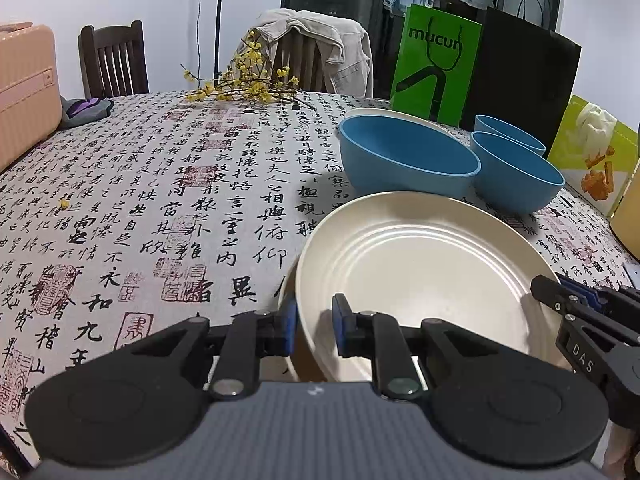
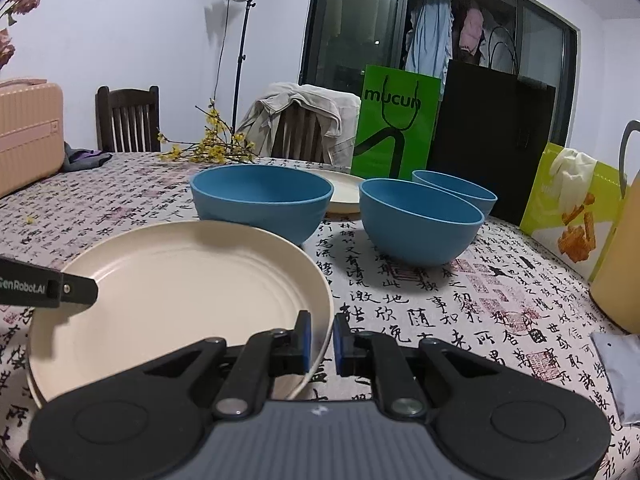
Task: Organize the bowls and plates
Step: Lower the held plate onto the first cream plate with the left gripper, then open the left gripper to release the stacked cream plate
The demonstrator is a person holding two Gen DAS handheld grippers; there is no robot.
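1. Nearest the cameras, both grippers pinch the same cream plate: the left gripper has its fingers closed narrow on the plate's left rim, and the right gripper has its fingers closed narrow on the right rim.
2. Under that plate, a second cream rim peeks out at the left edge, so the held plate seems to sit on or just above another plate. Whether the 2 touch, the views do not settle.
3. On this reading the step in hand is stacking. To do it well, keep both grips level with each other so the plate does not tilt, and line up the rims before letting go.
4. Release should be even: if 1 side opens first, the plate may slide off centre on the smooth one below.
5. Just beyond the plate stand 2 blue bowls, a large bowl on the left and a mid bowl on the right, apart from each other on the tabletop.
6. Behind the large bowl lies a third plate, and behind the mid bowl a far bowl, partly hidden.
7. Judging by this layout, 1 plate and 3 bowls are left to gather; keep the stack clear of the large bowl, which sits near the plate's far rim.
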